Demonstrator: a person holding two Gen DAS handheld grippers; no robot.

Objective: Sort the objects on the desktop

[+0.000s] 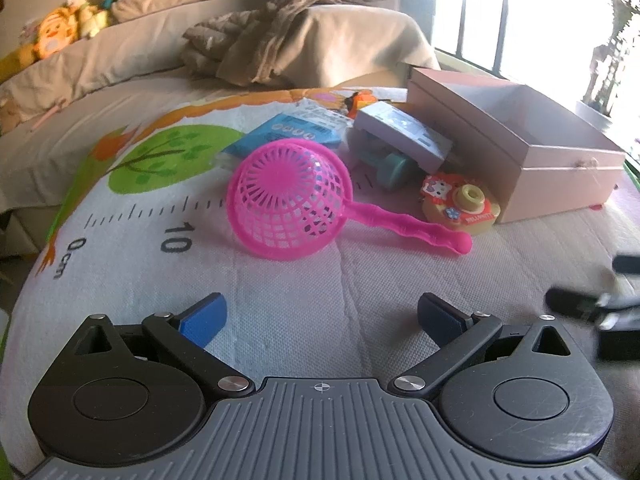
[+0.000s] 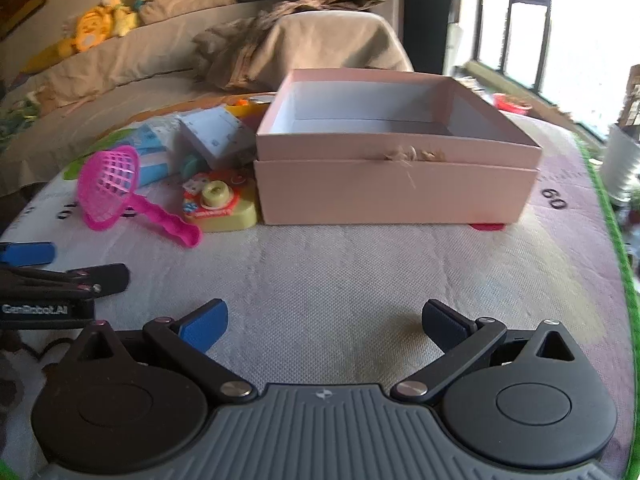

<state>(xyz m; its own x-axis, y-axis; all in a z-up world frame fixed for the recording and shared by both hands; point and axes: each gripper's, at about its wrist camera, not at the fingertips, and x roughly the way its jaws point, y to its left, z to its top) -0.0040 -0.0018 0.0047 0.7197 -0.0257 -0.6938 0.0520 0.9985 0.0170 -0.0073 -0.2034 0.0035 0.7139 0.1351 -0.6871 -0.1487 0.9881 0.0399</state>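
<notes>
A pink plastic strainer [image 1: 288,200] lies on its side on the mat, straight ahead of my open, empty left gripper [image 1: 320,316]; it also shows in the right wrist view [image 2: 112,188]. To its right lie a yellow Hello Kitty toy camera [image 1: 460,204] [image 2: 218,204], a lilac box [image 1: 404,136] on a teal toy, and a blue packet [image 1: 288,134]. An open pink box [image 2: 396,164] [image 1: 520,136] stands ahead of my open, empty right gripper [image 2: 324,320]. The left gripper's fingers [image 2: 96,276] show at the right view's left edge.
The printed play mat [image 1: 168,216] covers the table; its green edge [image 2: 616,240] runs down the right. A sofa with a brown blanket [image 1: 280,36] and plush toys [image 1: 60,32] stands behind. A bright window [image 1: 520,8] is at the far right.
</notes>
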